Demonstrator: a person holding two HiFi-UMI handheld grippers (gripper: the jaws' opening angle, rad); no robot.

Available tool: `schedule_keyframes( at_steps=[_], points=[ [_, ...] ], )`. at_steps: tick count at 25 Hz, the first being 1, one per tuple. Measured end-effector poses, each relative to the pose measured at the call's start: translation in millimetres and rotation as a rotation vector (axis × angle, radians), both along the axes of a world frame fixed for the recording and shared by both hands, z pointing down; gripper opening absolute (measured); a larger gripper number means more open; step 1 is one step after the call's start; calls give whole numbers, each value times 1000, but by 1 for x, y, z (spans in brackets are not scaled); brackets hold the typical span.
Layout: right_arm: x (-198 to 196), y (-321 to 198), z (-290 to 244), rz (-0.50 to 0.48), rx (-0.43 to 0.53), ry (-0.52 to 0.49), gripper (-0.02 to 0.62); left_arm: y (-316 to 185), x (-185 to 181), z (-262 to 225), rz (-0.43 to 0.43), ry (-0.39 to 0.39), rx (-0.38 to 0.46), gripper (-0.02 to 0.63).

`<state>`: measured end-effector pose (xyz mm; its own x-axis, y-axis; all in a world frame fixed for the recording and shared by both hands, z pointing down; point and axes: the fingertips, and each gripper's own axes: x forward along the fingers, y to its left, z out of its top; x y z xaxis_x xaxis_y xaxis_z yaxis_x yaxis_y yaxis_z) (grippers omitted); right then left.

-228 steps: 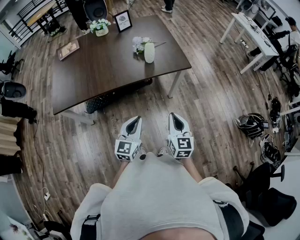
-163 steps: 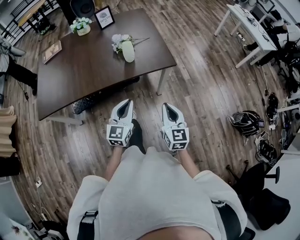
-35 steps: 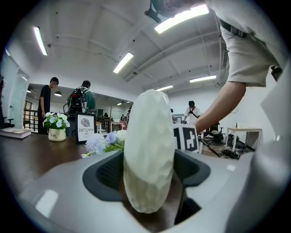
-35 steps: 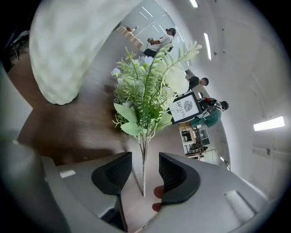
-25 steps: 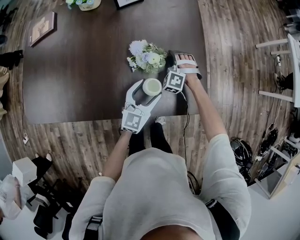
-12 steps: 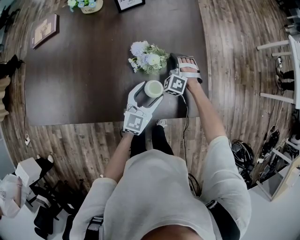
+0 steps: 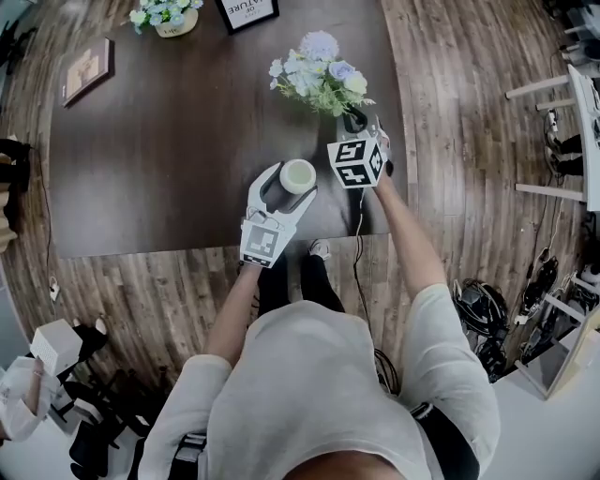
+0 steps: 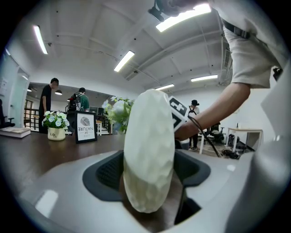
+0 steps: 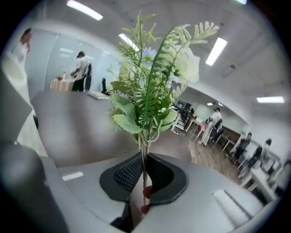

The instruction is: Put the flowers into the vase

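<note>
- The person's left arm reaches straight forward over the table's near edge. The left gripper [image 7: 292, 181] lies almost level, its marker cube toward the body.
- Its jaws stand wide around the vase [image 7: 299, 175], with the dark pads against both of its sides.
- The vase is pale cream-green and egg-shaped, with a faceted, dimpled skin and a round open mouth. It stands on the dark brown table [image 7: 159, 150], near the near edge and toward the right-hand end.
- The right arm stretches further out, along the table's right edge. The right gripper [image 7: 356, 122] is just beyond the vase and to its right, tipped somewhat downward, with a marker face of its cube turned up.
- Its jaws have just been closing and are now narrow, pinched on the thin green stems of the flowers [image 7: 319, 75].
- The flowers are one bunch of white, pale blue and lilac heads among fern-like and toothed green leaves. They rise out of the jaws, clear of the tabletop, above the right part of the table and beyond the vase, not in it.
- At the far edge stands a framed sign [image 7: 248, 11], with a small pot of white flowers [image 7: 164, 16] to its left.
- A flat book [image 7: 84, 67] lies near the far left corner.
</note>
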<state>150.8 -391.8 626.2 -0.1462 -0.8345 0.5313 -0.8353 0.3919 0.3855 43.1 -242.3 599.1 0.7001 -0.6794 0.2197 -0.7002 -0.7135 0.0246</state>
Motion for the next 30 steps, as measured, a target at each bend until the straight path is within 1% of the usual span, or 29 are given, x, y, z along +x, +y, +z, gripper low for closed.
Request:
schedule_keyframes(
  at_steps=[3,5,6,8,12,16,20,24,27,30],
  points=[
    [3,2,-20,92,-33,-283,32,0,1,-1,0,-5,3,337],
    [2,5,-32,124,-53,-439,32,0,1,-1,-3,-7,5,337],
    [1,7,-37,129,-59,-498,32,1,1,0,-4,-8,6,337],
    [-2,13,-47,122,-59,-571,32,1,1,0,-5,-6,9,337],
    [-13,25,-71,64,-31,-621,32,2,2,0,-8,-5,10,337],
    [-28,36,-107,-12,5,-669,34,3,2,0,-11,-13,8,337],
    [-44,46,-155,-101,54,-740,34,2,2,2,-10,-24,5,337],
    [-63,59,-209,-206,127,-798,35,1,1,4,-17,-22,-3,337],
    [-76,73,-238,-285,173,-816,35,1,1,4,-21,-23,-5,337],
    [-85,84,-246,-332,182,-820,35,3,2,3,-21,-27,-5,337]
  ],
)
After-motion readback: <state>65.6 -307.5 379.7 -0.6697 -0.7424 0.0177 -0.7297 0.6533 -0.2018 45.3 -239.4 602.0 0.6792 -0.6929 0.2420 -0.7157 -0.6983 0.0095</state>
